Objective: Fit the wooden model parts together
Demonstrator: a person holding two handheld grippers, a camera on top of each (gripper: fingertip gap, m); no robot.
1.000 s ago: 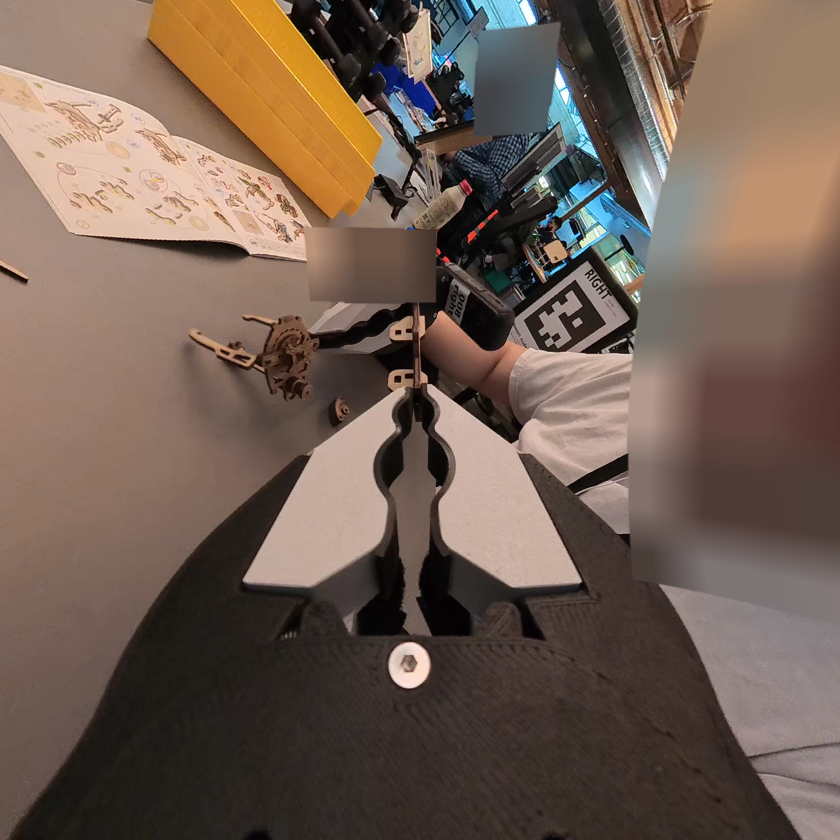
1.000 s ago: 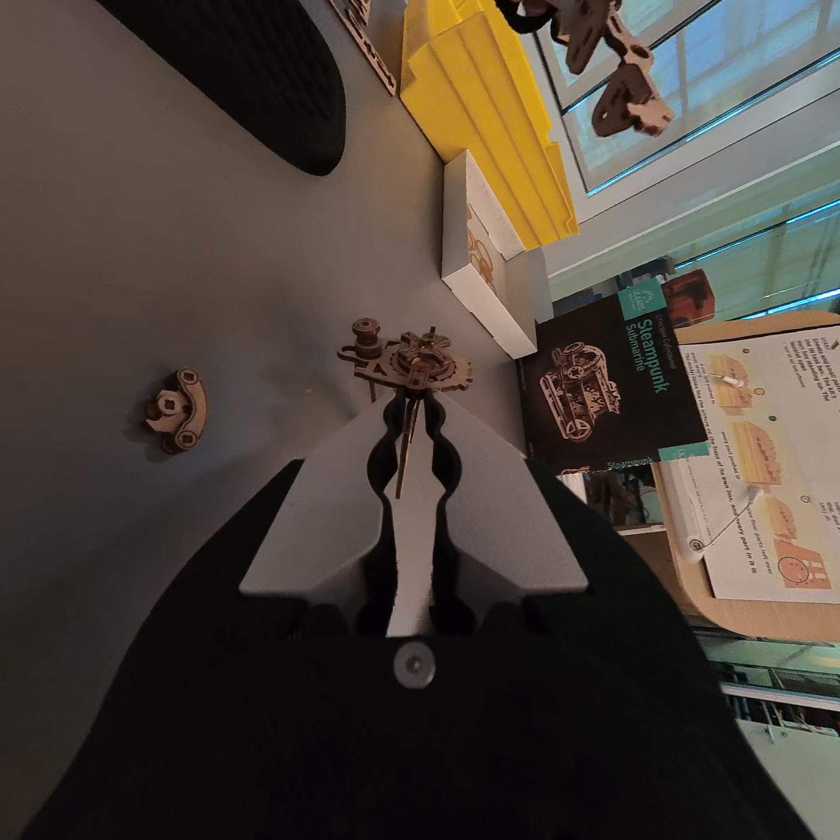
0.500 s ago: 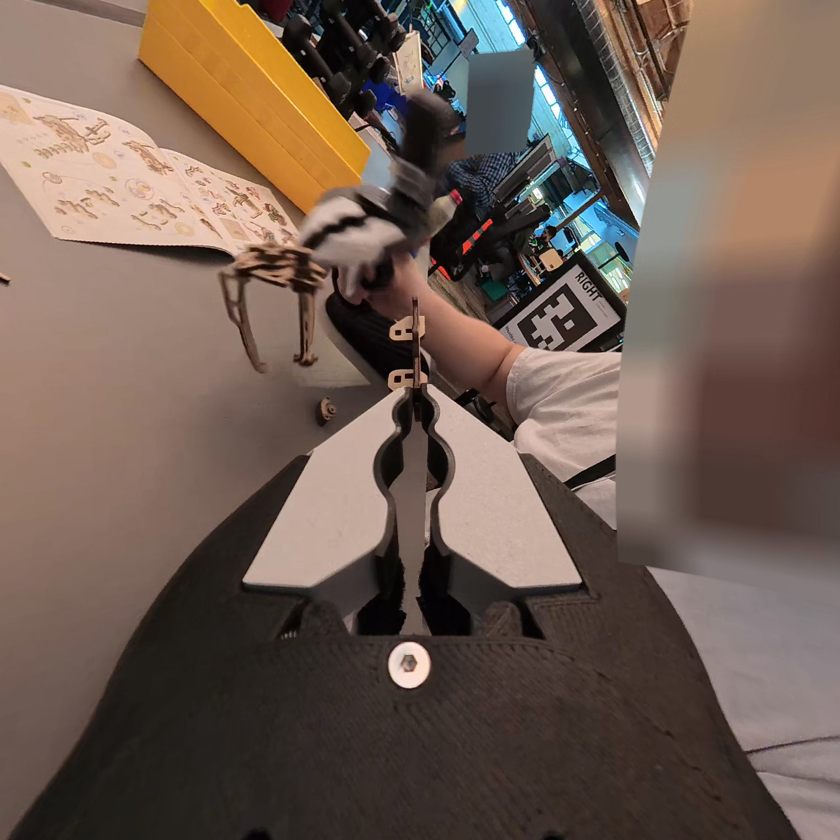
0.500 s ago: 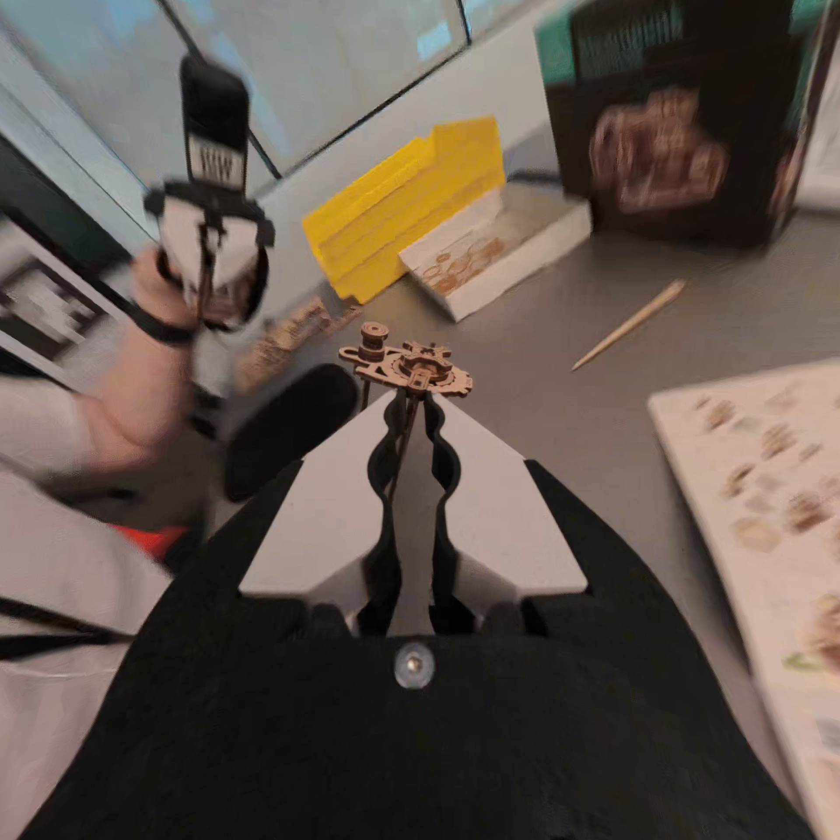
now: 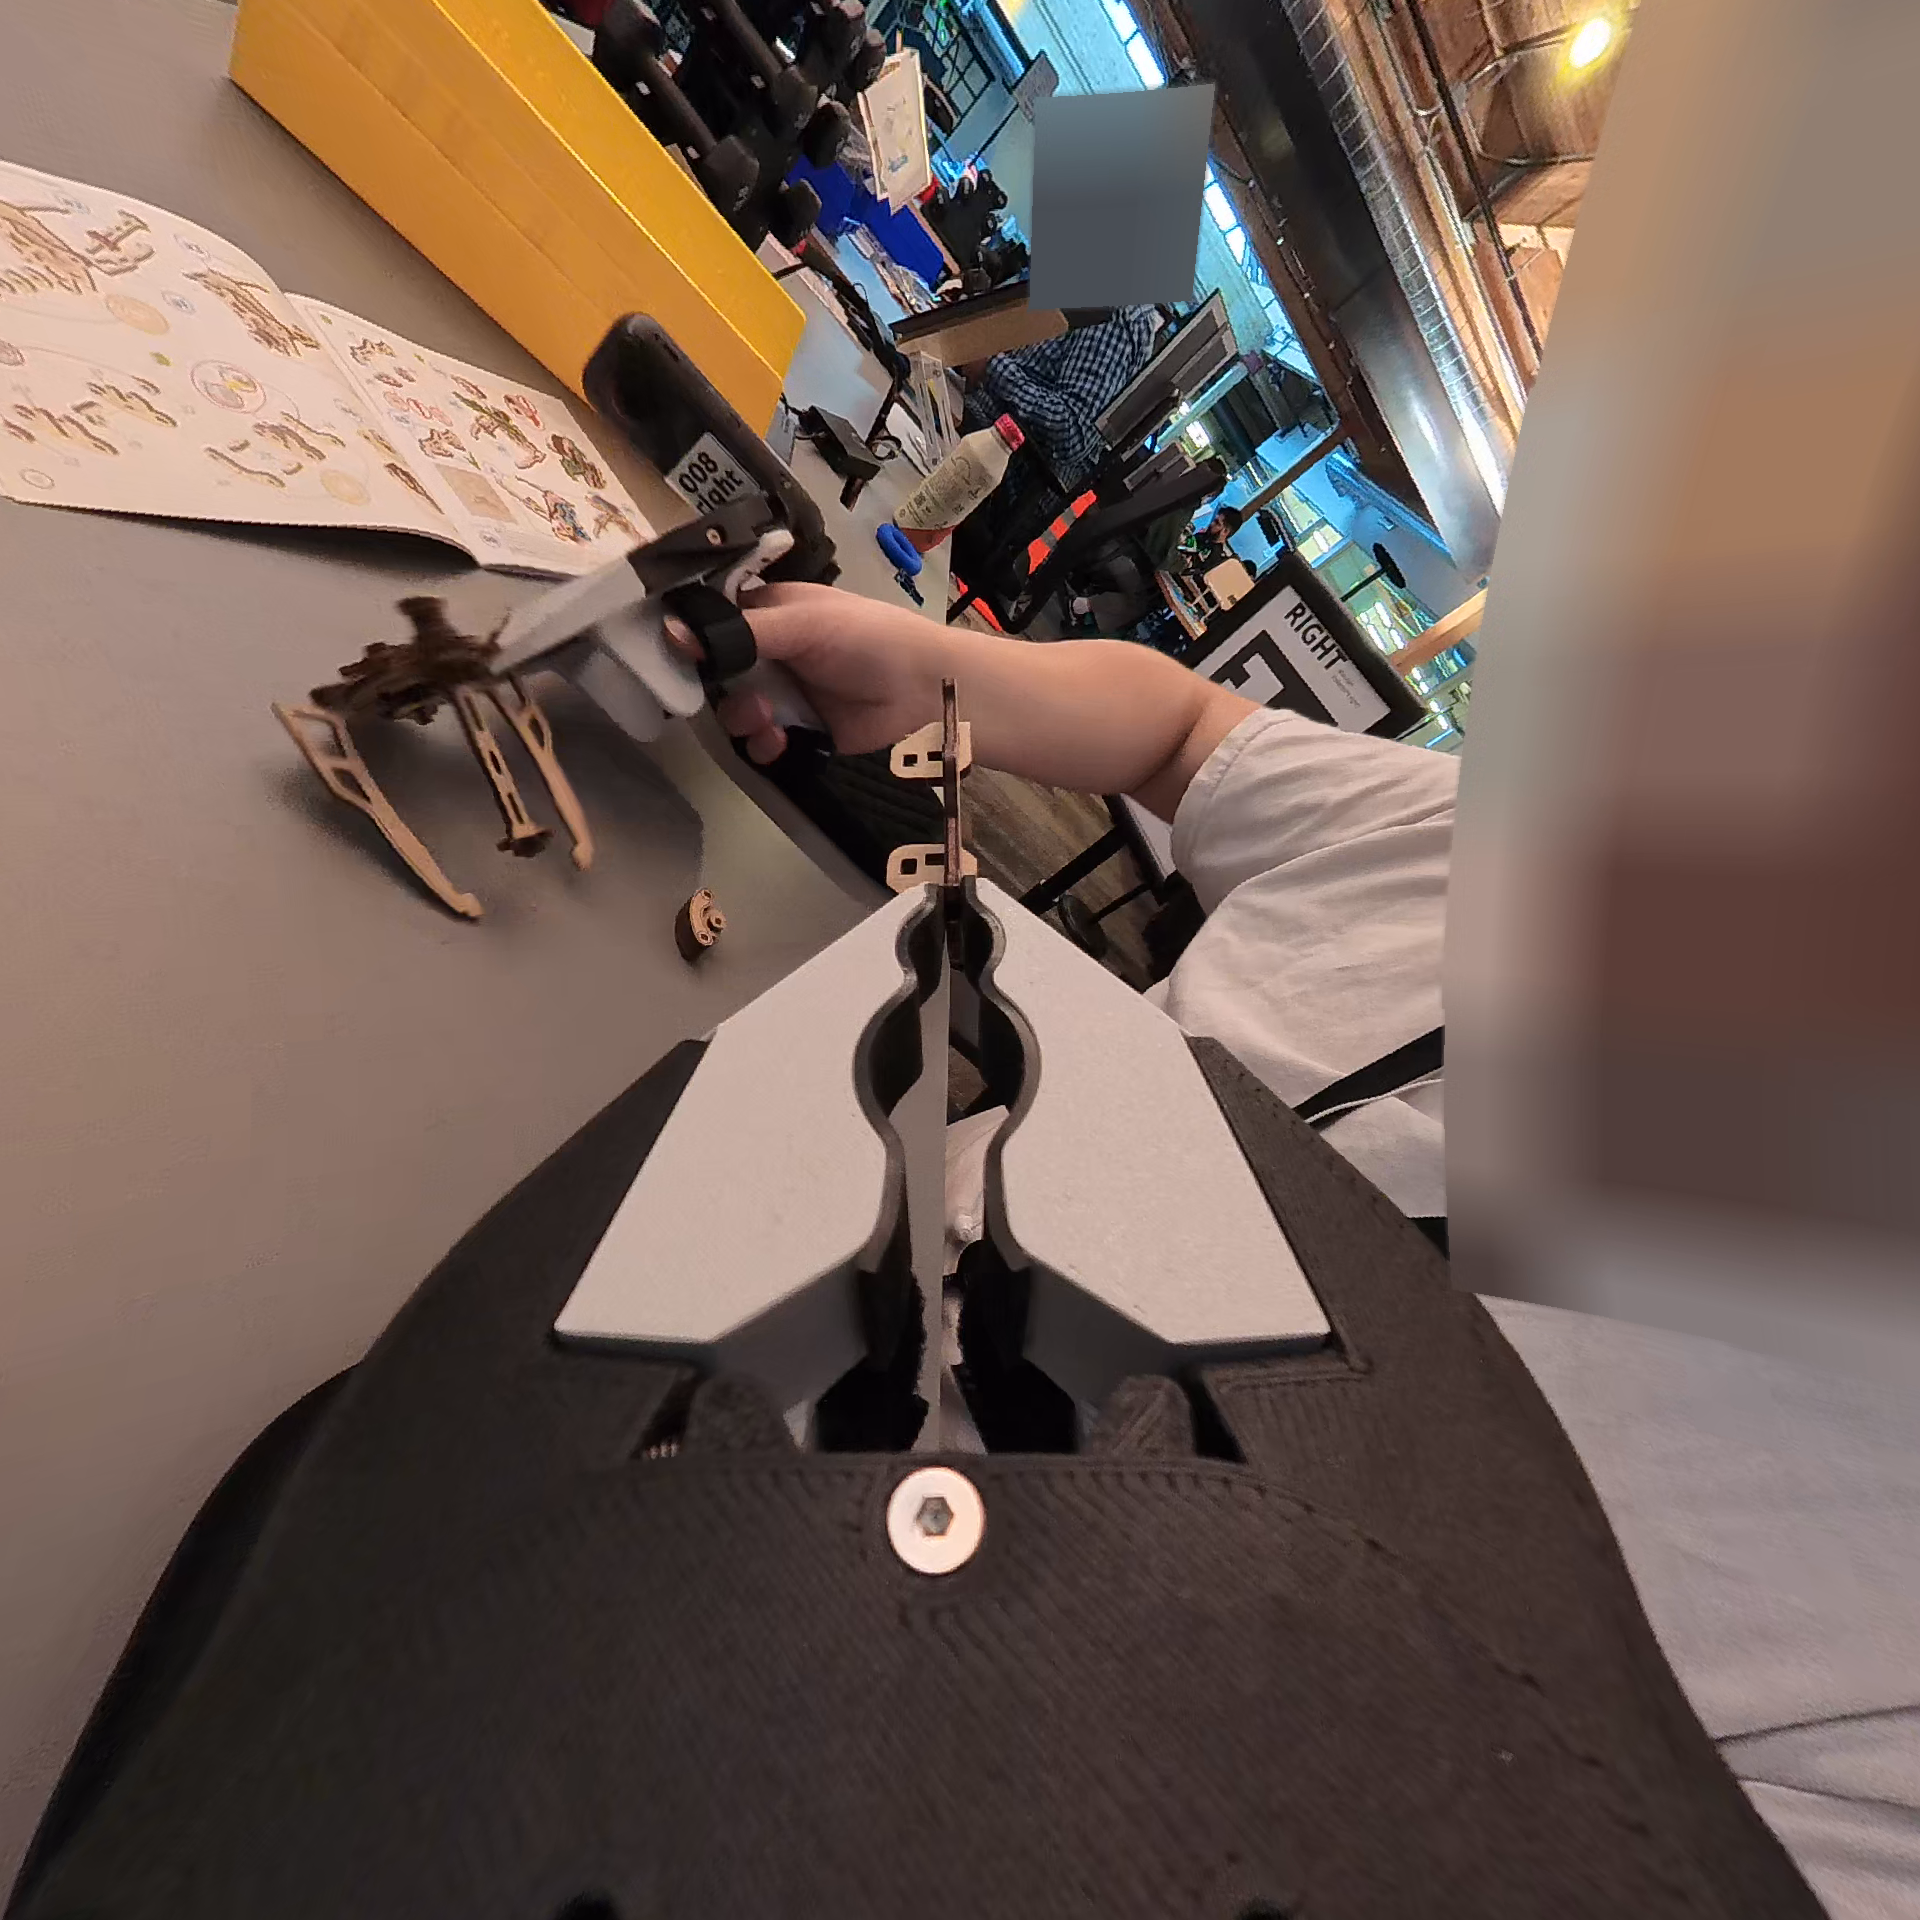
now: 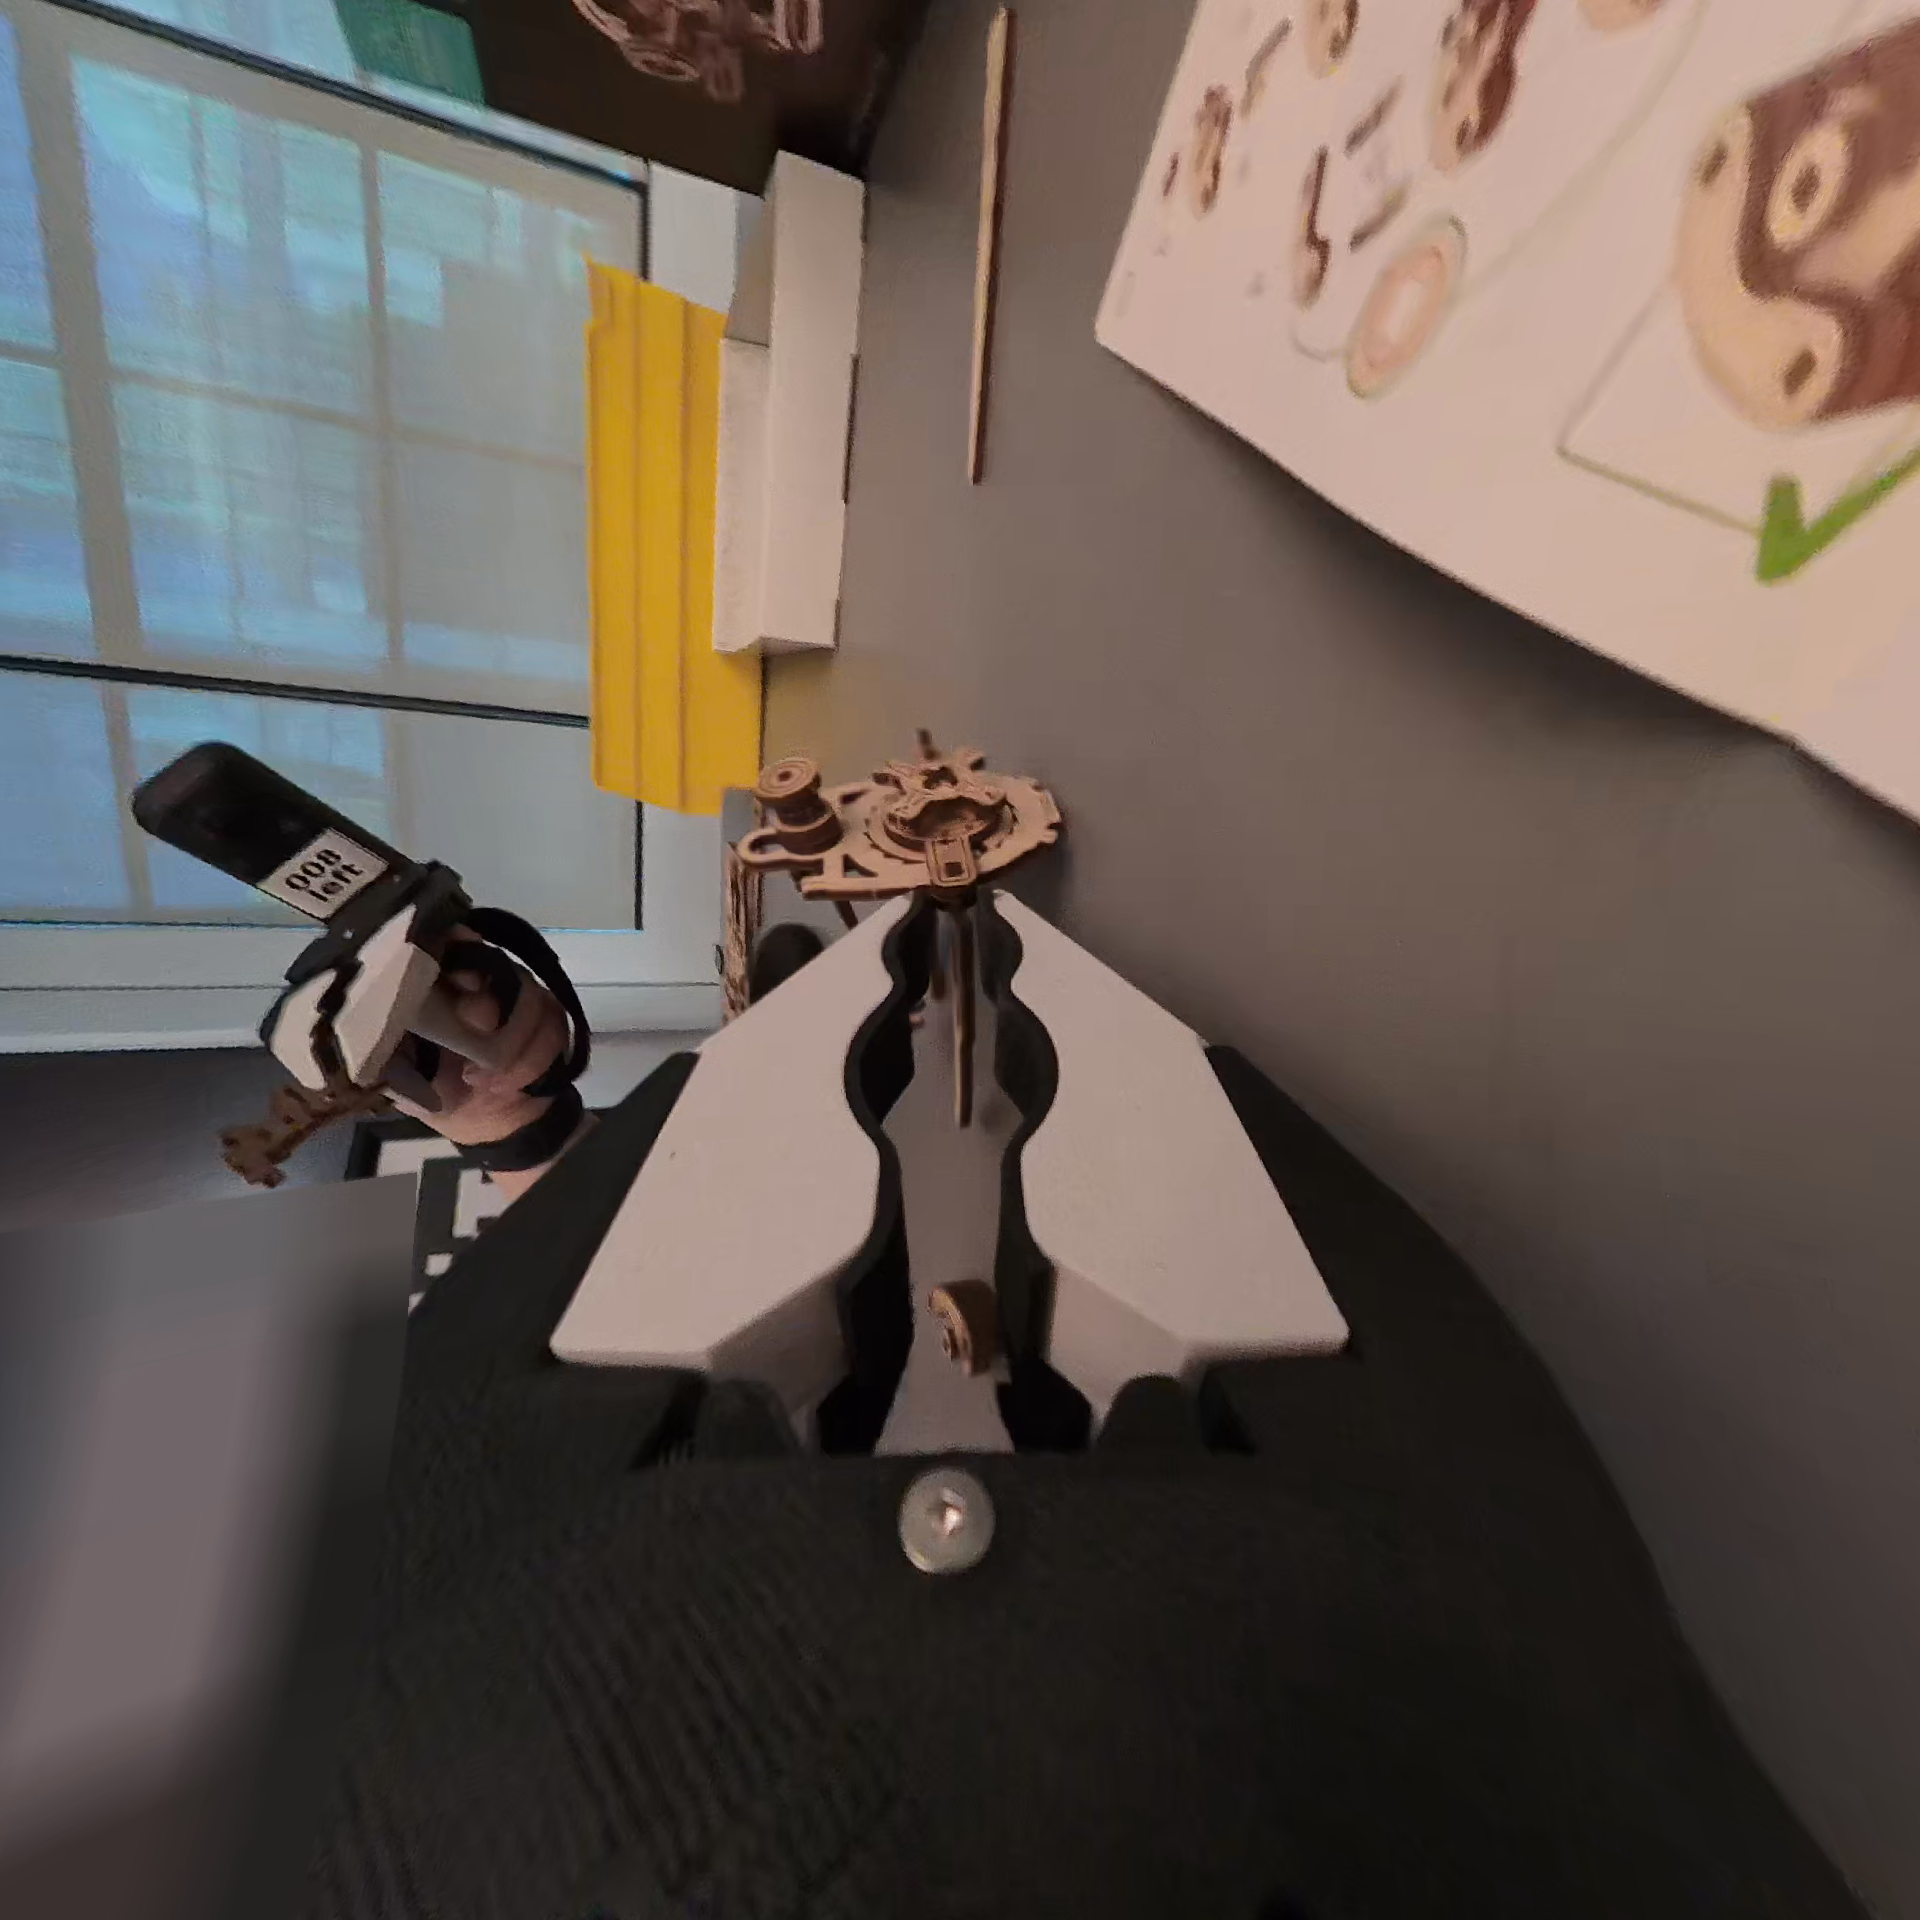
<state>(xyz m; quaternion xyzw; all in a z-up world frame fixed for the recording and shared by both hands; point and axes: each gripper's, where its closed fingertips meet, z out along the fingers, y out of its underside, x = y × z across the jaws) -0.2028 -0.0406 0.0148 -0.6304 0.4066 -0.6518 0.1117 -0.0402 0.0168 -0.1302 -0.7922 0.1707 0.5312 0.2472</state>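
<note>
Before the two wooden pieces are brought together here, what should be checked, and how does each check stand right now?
1. Left tool shut on the flat wooden strip: ok.
2. Right tool shut on the gear assembly: ok.
3. Assembly's legs off the table: cannot tell; their tips are near it.
4. The two pieces lined up: not ok; they are apart.
5. Small loose wooden part out of the way: ok, it lies on the table beside the legs.
6. Which slot takes the strip: cannot tell.

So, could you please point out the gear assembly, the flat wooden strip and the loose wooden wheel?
gear assembly (image 6: 914,831), right wrist view, toothed disc.
flat wooden strip (image 5: 948,790), left wrist view, thin edge.
loose wooden wheel (image 5: 698,923), left wrist view, rim.
</note>
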